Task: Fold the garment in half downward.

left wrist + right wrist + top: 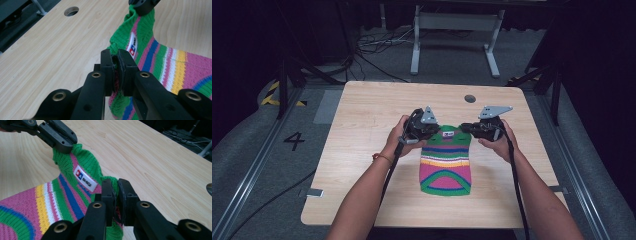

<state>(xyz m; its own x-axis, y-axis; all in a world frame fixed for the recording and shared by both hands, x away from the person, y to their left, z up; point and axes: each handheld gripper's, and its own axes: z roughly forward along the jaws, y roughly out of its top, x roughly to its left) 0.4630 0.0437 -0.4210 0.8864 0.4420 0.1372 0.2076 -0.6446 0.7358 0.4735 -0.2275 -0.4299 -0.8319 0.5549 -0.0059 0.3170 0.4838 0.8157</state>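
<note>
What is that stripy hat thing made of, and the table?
The stripy hat looks like knitted yarn, maybe wool or acrylic: ribbed stitches show, soft and matte, with a sewn white label. The table looks like pale wood or wood-look laminate: smooth, with grain lines.

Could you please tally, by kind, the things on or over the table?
Striped knitted garment: 1, with 1 white label
Hand-held grippers, both shut on its green edge: 2, left and right
Total: 3
</note>
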